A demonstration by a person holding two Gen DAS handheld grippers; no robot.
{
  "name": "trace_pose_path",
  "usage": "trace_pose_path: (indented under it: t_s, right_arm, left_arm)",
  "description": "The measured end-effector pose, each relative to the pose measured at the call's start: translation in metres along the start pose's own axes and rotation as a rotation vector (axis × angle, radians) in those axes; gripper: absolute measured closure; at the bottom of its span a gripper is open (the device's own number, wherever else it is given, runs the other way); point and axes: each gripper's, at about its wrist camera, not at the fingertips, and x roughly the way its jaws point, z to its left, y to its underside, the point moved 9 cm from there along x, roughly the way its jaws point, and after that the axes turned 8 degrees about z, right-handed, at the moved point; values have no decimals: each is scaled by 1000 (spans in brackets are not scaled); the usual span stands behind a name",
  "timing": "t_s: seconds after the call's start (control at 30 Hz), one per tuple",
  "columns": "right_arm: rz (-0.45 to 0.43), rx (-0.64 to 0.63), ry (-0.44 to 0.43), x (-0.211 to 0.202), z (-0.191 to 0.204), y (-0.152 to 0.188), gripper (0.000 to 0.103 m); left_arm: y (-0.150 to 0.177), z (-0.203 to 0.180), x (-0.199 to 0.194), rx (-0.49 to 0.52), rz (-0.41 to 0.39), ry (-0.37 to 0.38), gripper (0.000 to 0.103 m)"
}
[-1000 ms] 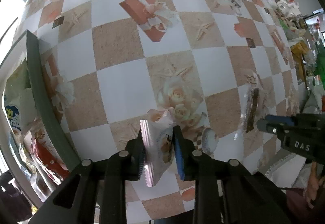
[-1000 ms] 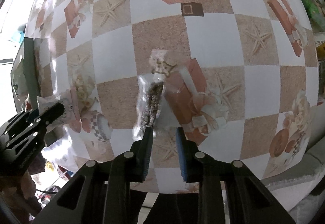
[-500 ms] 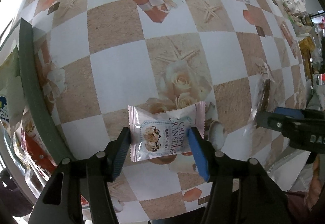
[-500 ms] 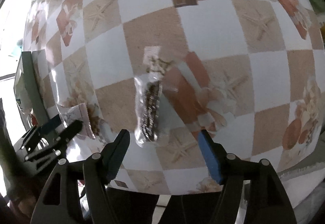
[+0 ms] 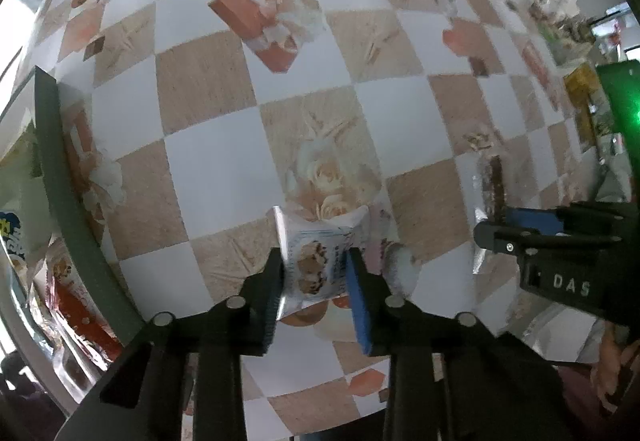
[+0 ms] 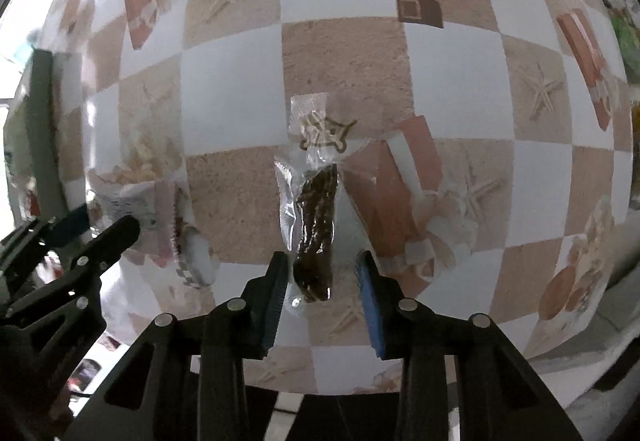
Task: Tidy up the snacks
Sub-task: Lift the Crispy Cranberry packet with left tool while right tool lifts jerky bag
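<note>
Both jaws just closed — left gripper [image 5: 316,277] pinching white cookie packet [image 5: 318,253]; right gripper [image 6: 322,277] around clear snack pouch [image 6: 314,225], left pad touching it, right pad clear.

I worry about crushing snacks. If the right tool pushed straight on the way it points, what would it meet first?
Most likely the clear packet with the dark snack already lying between the right tool fingers, then the checkered tablecloth under it. Depth is hard to judge here.

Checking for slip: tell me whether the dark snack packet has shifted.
No. The dark snack packet still lies just left of the red gift-box print.
</note>
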Motion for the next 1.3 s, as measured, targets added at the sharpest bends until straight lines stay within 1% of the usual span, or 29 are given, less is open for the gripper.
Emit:
trace_pose_path:
  t_s: [0.07,0.1,0.13,0.17,0.23,0.3,0.33,0.37,0.43,0.47,0.53,0.57,0.67,0.77,0.83,0.87,0.93,1.0,1.03,1.07,1.1,1.13,1.17,1.2,1.23,1.3]
  right_arm:
    - [-13,9,-22,-7,-7,2,68]
    - [-20,14,-30,-11,-10,2,68]
    - [-23,20,-36,-14,-13,3,68]
    - [-21,26,-42,-15,-15,4,68]
    - [-15,40,-58,-15,-21,7,68]
    - [-17,42,-63,-18,-28,7,68]
    - [-18,41,-66,-19,-31,8,68]
    - [-20,39,-70,-18,-30,9,68]
    - [-20,33,-75,-24,-43,12,68]
    - [-19,33,-77,-23,-42,13,68]
    - [-16,31,-83,-23,-40,13,68]
    - [-15,28,-83,-20,-32,13,68]
    - [-12,23,-89,-23,-34,13,68]
    - [-13,20,-88,-25,-34,14,68]
    - [-15,18,-88,-28,-35,17,68]
    - [-15,20,-88,-26,-34,19,68]
    - [-14,27,-94,-28,-36,23,68]
    - [-15,28,-96,-29,-38,23,68]
    - [-17,29,-98,-31,-39,24,68]
    - [-21,29,-97,-32,-39,24,68]
    - [-25,29,-97,-34,-40,25,68]
    - [-27,30,-101,-36,-41,25,68]
    - [-31,31,-105,-36,-42,25,74]
    - [-34,29,-105,-38,-41,24,79]
    - [-36,26,-100,-41,-39,24,80]
    - [-49,13,-91,-45,-37,22,80]
  left_arm:
    - [-1,2,-5,-8,-7,-2,72]
    - [-2,5,-6,-14,-5,-8,68]
    - [2,14,-9,-20,-2,-25,67]
    - [7,24,-14,-21,-13,-45,62]
    - [5,27,-23,1,-48,-79,52]
    - [6,26,-37,44,-100,-101,28]
    - [6,24,-45,73,-131,-118,24]
    - [6,21,-53,111,-162,-137,23]
    - [13,16,-55,207,-188,-178,22]
    - [17,19,-53,265,-197,-207,22]
    - [17,4,-46,411,-213,-282,22]
    - [11,-9,-38,508,-214,-328,22]
    - [14,-31,-25,761,-207,-419,22]
    - [16,-46,-12,933,-206,-472,22]
    - [12,-49,-4,977,-192,-486,22]
    - [7,-47,0,976,-173,-495,22]
    - [0,-42,8,940,-126,-494,22]
    - [-6,-31,20,865,-63,-481,24]
    - [-7,-25,23,816,-32,-466,28]
    - [-7,-21,25,762,-8,-433,41]
    - [-8,-16,27,696,18,-392,60]
    - [-8,-12,28,637,38,-355,64]
    - [-10,-8,27,553,39,-313,67]
    - [-12,-3,25,475,39,-287,69]
    - [-12,1,24,417,39,-266,71]
    - [-14,9,21,307,31,-231,78]
